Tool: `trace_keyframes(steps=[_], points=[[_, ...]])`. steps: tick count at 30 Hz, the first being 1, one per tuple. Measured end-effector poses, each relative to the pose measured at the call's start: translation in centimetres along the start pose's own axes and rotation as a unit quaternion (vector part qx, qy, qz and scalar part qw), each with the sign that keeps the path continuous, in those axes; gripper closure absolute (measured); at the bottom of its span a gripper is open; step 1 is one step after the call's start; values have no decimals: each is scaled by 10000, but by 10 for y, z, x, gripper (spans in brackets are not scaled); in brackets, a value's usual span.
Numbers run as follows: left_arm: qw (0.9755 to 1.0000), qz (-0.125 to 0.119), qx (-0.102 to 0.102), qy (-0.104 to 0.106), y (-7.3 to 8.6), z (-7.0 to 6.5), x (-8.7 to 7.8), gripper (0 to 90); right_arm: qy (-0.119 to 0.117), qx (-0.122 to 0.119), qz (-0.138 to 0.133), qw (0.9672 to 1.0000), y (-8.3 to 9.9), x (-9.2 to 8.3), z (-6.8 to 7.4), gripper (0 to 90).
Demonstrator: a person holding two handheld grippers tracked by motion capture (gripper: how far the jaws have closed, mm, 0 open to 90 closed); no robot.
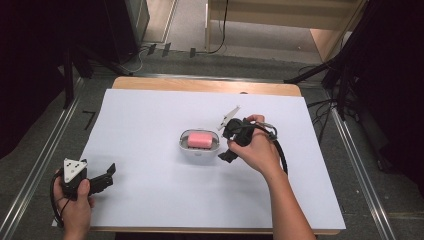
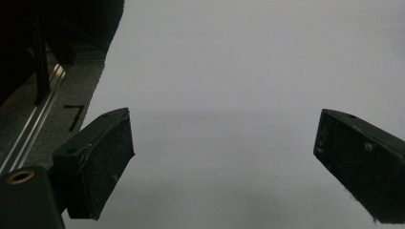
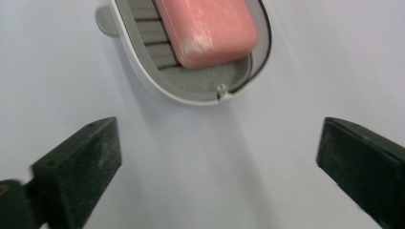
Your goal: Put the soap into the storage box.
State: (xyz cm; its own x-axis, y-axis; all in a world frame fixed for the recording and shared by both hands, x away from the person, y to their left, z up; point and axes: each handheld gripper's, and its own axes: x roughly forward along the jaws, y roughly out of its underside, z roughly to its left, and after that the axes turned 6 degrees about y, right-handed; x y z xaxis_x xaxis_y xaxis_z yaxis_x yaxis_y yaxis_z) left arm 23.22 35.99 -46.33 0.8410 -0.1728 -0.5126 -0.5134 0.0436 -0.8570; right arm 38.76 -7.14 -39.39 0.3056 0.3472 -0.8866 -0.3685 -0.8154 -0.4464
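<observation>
Pink and rounded at its corners, the soap [image 1: 199,140] lies flat in a white oval dish [image 1: 185,145] with grey ribs inside, near the middle of the white-covered desk [image 1: 150,190]; faint pale scuffs mark one edge of the bar in the right gripper view; the right hand-held gripper [image 1: 227,145] sits just beside the dish, jaws wide apart with nothing between them; the left hand-held gripper [image 1: 107,175] rests well apart at the near left, its jaws likewise spread over bare sheet.
</observation>
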Motion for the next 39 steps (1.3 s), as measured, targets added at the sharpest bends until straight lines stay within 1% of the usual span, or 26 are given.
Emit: trace_keyframes(steps=[3,4,7,9,11,14,15,16,17,18,19,20,22,25,27,28,29,30,32,33,34,35,36,38,39], points=[[10000,1,11,2,0,0,0,68,-28,55,-57,10000,11,0,-2,0],[10000,1,11,2,0,0,0,68,-28,55,-57,10000,11,0,-2,0],[10000,2,13,3,0,0,0,68,7,215,-140,9997,26,0,-4,0],[10000,1,17,-1,0,0,0,68,11,227,-134,9997,28,-1,-4,0],[10000,-1,17,-4,0,0,0,68,7,317,-205,9993,40,-2,-5,0],[10000,4,21,-13,0,-1,0,69,65,425,-232,9988,51,-3,-5,0],[10000,8,34,-12,0,0,0,68,54,502,-238,9984,56,-4,-5,0],[10000,8,34,-12,0,0,0,68,54,502,-238,9984,56,-4,-5,0],[10000,11,37,-11,0,0,0,68,78,573,-286,9979,65,-5,-6,0],[10000,8,39,-16,0,-1,0,68,92,630,-294,9975,68,-6,-6,0],[10000,9,40,-16,0,-1,0,68,71,635,-363,9973,73,-7,-7,0],[10000,4,41,-18,0,-1,0,68,45,679,-376,9970,76,-8,-6,0],[10000,4,46,-22,0,-1,0,68,77,712,-403,9966,83,-9,-7,0],[10000,-3,52,-41,0,-1,0,68,137,840,-494,9951,94,-12,-7,0],[10000,-2,52,-38,0,-1,0,68,186,880,-540,9945,101,-14,-7,0],[10000,-2,52,-38,0,-1,0,68,186,880,-540,9945,101,-14,-7,0],[10000,3,56,-48,0,-1,0,68,232,942,-558,9937,110,-14,-6,0],[10000,3,56,-48,0,-1,0,68,285,948,-585,9934,113,-14,-6,0],[10000,1,57,-49,0,-1,0,68,286,1019,-645,9923,120,-14,-6,0],[10000,-18,51,-47,0,-1,0,68,330,1071,-724,9911,126,-15,-5,0],[10000,-10,56,-47,0,-1,0,68,343,1091,-762,9905,129,-15,-5,0],[10000,-12,52,-49,0,-1,0,68,328,1105,-856,9896,134,-16,-5,0],[10000,-17,50,-46,0,-1,0,68,310,1133,-887,9891,137,-17,-4,0],[10000,-17,49,-46,0,-1,0,68,401,1143,-882,9887,144,-18,-3,0],[10000,-22,48,-43,0,-1,0,68,434,1167,-916,9880,149,-18,-2,0]])
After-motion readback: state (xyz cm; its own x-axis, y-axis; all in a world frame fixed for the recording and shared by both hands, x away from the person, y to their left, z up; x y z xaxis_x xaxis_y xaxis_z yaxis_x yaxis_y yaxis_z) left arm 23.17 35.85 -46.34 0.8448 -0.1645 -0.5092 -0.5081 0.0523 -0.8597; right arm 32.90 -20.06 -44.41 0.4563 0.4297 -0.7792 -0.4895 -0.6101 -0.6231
